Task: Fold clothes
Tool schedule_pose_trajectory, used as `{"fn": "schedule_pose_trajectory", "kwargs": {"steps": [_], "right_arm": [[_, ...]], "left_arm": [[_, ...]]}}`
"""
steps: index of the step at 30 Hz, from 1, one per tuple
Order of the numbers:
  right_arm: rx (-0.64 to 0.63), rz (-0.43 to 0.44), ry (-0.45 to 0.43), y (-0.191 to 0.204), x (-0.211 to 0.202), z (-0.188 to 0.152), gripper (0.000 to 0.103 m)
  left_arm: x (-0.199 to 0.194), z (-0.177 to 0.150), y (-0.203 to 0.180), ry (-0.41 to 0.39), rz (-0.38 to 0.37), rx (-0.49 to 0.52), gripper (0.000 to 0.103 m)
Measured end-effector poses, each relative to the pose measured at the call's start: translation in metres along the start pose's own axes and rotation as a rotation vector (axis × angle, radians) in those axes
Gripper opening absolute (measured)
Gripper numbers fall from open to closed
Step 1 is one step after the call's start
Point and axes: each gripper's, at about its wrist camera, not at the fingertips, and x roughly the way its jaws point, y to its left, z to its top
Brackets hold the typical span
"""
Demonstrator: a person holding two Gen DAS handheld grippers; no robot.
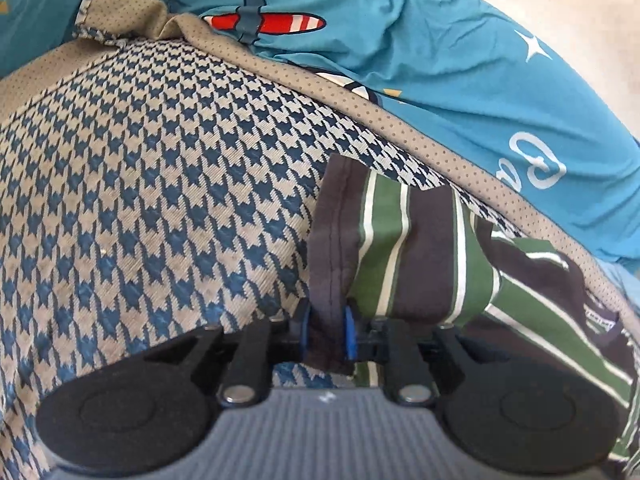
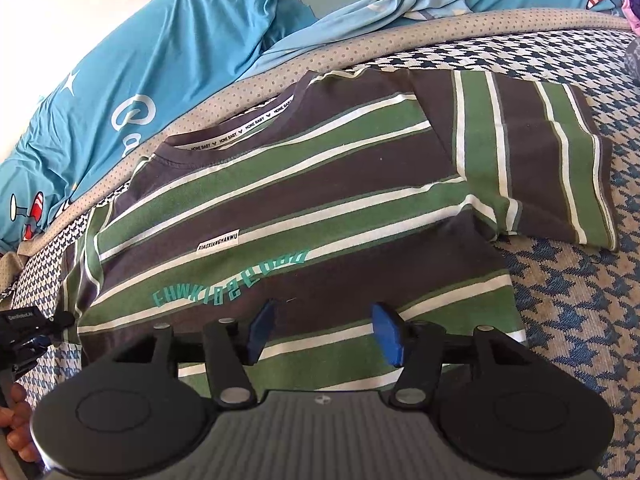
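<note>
Two hand-held grippers low over bed, left pinching striped shirt hem, right spread wide above shirt

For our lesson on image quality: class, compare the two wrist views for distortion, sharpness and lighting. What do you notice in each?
Left wrist view: strong fisheye bowing of the houndstooth cover; the striped T-shirt clamped in the left gripper is soft, being so close. Right wrist view: the same bowing with dark corners, but the shirt's print is sharp; bright, even light, faint shadows under the open right gripper.
</note>
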Motion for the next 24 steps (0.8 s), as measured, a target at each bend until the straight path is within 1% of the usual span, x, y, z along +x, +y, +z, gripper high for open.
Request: {"fn": "schedule_pose_trajectory", "kwargs": {"steps": [2,6,8,10,12,13,14,17,21,24], "right_arm": [[-0.003,0.001,0.001,0.0,0.0,0.0,0.056],[-0.024,-0.002,0.0,0.003,0.001,-0.001,0.06],[-0.038,-0.005,-0.002,0.004,0.001,-0.002,0.061],[-0.045,-0.006,-0.002,0.004,0.002,-0.003,0.062],[-0.052,-0.007,-0.002,0.005,0.002,-0.003,0.063],[-0.056,-0.007,-0.003,0.006,0.002,-0.003,0.063],[-0.059,-0.008,-0.003,0.006,0.003,-0.003,0.064],[-0.069,-0.009,-0.003,0.007,0.003,-0.004,0.066],[-0.083,-0.011,-0.004,0.009,0.004,-0.004,0.068],[-0.093,-0.012,-0.004,0.011,0.005,-0.005,0.07]], "left_arm": [[-0.005,0.004,0.002,-0.022,-0.008,-0.011,0.018],[-0.009,0.013,0.004,-0.056,-0.004,-0.026,0.025],[-0.011,0.016,0.005,-0.064,0.0,-0.037,0.032],[-0.015,0.019,0.007,-0.07,-0.006,-0.052,0.037],[-0.016,0.022,0.006,-0.088,-0.004,-0.04,0.041],[-0.016,0.024,0.005,-0.098,-0.008,-0.031,0.045],[-0.014,0.027,0.005,-0.101,-0.025,-0.029,0.048],[-0.006,0.035,0.005,-0.097,-0.069,-0.039,0.048],[0.01,0.045,0.004,-0.111,-0.094,-0.013,0.047],[0.024,0.05,0.005,-0.1,-0.118,-0.006,0.044]]}}
